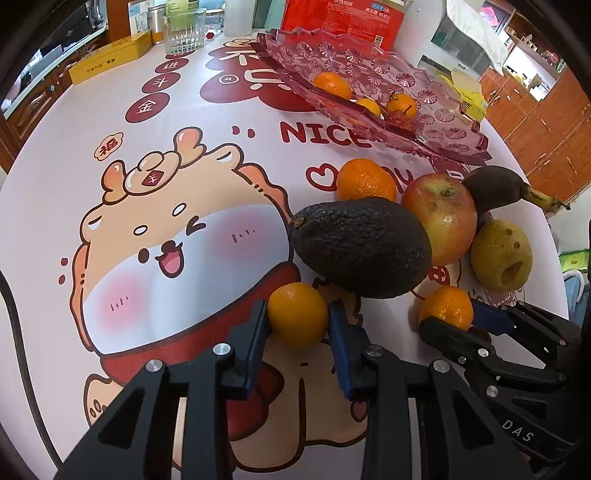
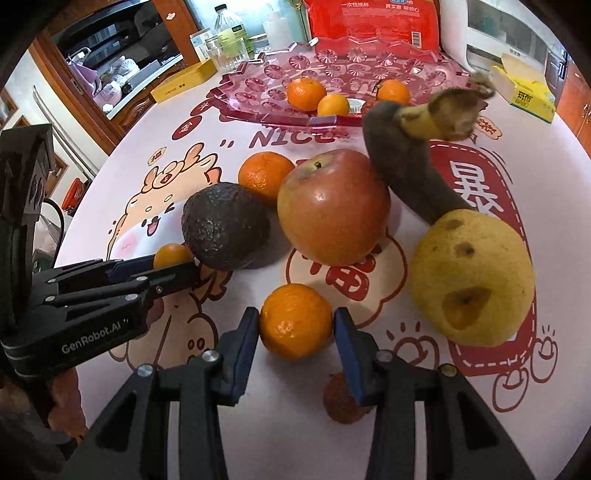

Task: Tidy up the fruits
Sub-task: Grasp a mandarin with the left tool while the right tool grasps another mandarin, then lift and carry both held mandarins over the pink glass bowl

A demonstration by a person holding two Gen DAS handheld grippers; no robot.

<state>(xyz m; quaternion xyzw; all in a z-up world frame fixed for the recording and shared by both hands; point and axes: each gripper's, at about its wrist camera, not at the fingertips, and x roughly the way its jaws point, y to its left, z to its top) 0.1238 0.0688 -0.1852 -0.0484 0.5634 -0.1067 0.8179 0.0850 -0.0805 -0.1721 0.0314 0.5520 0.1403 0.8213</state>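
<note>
My left gripper (image 1: 297,319) is shut on a small orange (image 1: 297,315) resting on the tablecloth in front of a dark avocado (image 1: 362,245). My right gripper (image 2: 295,325) has its fingers around a mandarin (image 2: 295,321); the left pad touches it and the right pad is close. In the left wrist view the right gripper (image 1: 448,321) grips that mandarin (image 1: 447,306). An apple (image 2: 332,206), another mandarin (image 2: 264,175), a brown banana (image 2: 406,166) and a spotted yellow pear (image 2: 472,277) lie behind. The pink glass tray (image 2: 424,70) holds three small oranges (image 2: 332,105).
A lychee (image 2: 341,402) lies under the right gripper. A red bag (image 2: 373,22), a tissue box (image 2: 524,90), a yellow box (image 1: 110,61), a glass (image 1: 184,31) and bottles stand along the table's far edge. Wooden cabinets are beyond.
</note>
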